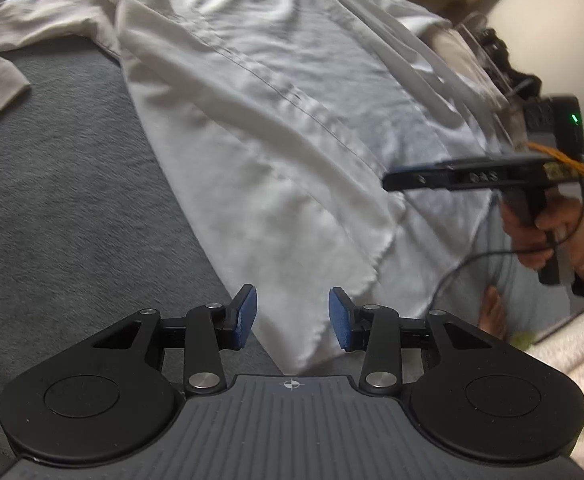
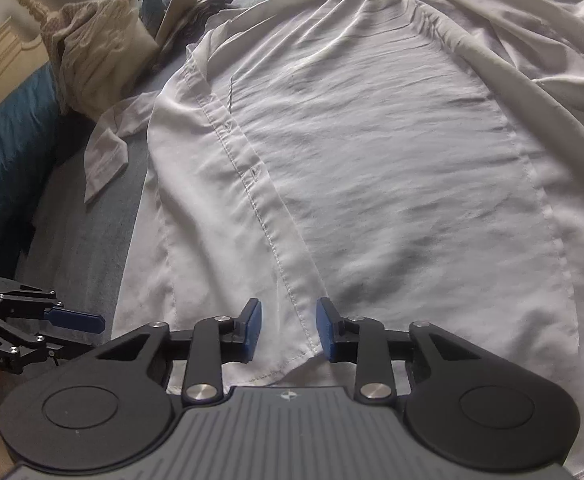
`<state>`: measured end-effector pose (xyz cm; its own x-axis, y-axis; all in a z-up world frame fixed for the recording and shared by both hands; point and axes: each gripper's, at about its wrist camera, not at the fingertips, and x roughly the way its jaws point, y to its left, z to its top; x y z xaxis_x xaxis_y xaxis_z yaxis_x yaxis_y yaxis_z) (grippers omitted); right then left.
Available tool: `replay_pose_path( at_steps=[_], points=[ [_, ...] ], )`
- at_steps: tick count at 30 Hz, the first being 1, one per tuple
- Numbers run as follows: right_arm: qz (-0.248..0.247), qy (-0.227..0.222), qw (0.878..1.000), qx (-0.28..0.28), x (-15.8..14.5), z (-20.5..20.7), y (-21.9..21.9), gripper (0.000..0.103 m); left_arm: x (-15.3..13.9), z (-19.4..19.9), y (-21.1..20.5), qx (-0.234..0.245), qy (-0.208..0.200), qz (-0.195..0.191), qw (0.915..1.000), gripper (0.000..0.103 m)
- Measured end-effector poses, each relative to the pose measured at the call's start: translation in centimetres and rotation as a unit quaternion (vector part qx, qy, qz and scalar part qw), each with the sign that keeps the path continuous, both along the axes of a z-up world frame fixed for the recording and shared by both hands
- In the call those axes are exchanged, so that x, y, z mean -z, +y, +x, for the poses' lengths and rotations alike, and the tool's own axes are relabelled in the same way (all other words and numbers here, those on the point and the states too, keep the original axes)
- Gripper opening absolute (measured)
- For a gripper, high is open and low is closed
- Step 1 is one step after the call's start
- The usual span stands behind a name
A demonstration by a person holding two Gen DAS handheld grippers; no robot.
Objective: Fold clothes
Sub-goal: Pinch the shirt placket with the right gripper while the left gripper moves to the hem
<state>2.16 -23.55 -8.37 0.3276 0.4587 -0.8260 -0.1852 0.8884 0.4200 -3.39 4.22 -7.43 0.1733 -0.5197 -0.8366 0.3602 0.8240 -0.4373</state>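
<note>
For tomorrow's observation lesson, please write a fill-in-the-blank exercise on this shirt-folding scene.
1. The shirt spread on the bed is ____ in colour.
2. The pads on the right gripper fingers are ____.
3. The bed cover under the shirt is ____.
4. The left gripper fingers stand apart, pressing on ____.

Missing words: white; blue; grey; nothing

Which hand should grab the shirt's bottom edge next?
Probably right: the right gripper sits open astride the shirt hem. The left gripper is over the hem's corner, near the blanket.
</note>
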Motion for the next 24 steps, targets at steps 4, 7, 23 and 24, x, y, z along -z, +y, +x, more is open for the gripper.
replay_pose_path(
  at_steps=[4,7,23,24],
  points=[
    [-0.009,-0.009,1.000,-0.004,-0.2,0.0,0.3,0.013,0.5,-0.8,-1.2,0.025,0.003,0.006,0.9997,0.041],
    [0.001,-0.019,1.000,0.005,-0.6,-0.1,-0.2,0.005,0.9,-1.3,-1.9,0.038,0.006,0.010,0.9992,0.041],
    [0.046,0.019,0.997,0.066,0.6,0.1,-3.4,0.039,2.8,-2.0,-3.9,0.072,0.024,0.021,0.9969,0.042],
    [0.043,0.020,0.997,0.062,0.8,0.1,-3.1,0.039,2.9,-2.0,-3.9,0.071,0.024,0.022,0.9970,0.042]
  ],
)
